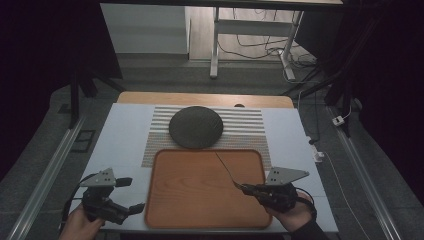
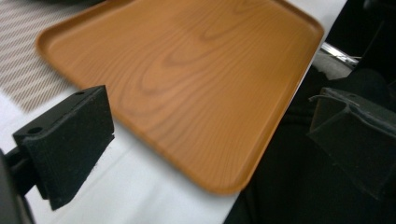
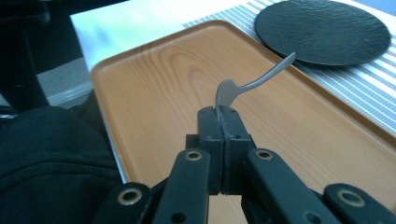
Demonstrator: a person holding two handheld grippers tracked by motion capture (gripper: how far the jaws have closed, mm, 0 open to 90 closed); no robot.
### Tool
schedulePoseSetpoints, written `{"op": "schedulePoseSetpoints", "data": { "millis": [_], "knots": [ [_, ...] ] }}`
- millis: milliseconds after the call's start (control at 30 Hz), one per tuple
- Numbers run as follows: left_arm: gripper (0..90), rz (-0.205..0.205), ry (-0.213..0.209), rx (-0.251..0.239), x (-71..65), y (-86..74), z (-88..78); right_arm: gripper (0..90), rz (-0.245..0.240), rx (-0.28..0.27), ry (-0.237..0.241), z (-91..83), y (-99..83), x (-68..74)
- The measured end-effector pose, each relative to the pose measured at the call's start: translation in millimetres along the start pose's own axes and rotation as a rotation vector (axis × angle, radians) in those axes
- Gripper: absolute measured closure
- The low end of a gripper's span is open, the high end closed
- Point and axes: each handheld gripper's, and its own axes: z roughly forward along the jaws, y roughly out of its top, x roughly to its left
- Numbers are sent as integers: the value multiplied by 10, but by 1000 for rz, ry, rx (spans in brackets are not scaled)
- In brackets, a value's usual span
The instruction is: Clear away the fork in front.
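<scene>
Two grippers, right gripper [image 3: 223, 112] pinching spoon [image 3: 252, 86], bowl end hidden, left gripper [image 2: 205, 135] spread, tray [image 2: 196, 70] blurred.

- High view: dim, with dark, underexposed side margins; brightest area is the floor beyond the table [image 1: 125, 125].
- Left gripper view: wooden tray [image 2: 187, 84] soft with blur.
- Right gripper view: sharp; glare on the white tabletop.

A staged recording space in a lab or office is suggested. A white-topped table [image 1: 125, 135] is set on grey carpeted floor [image 1: 45, 135], flanked by dark black curtains [image 1: 390, 75]. Behind it, a white metal desk frame [image 1: 216, 45] and loose black cables [image 1: 255, 47] are seen on the floor.
</scene>
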Motion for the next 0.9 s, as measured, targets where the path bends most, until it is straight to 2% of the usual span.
{"op": "schedulePoseSetpoints", "data": {
  "millis": [167, 367, 500, 700, 900],
  "knots": [
    [0, 41, -33, 1, 6, 171, 160, 890, -5, -2, 40, 41, 17, 38],
    [0, 109, -55, 42, -17, 383, 395, 890, -19, -3, 95, 100, 62, 78],
    [0, 146, -76, 47, -31, 522, 551, 891, -34, 0, 130, 146, 98, 110],
    [0, 178, -96, 75, -46, 691, 751, 890, -51, -3, 192, 213, 145, 135],
    [0, 209, -98, 104, -73, 853, 866, 891, -55, -14, 251, 266, 184, 168]
  ]
}}
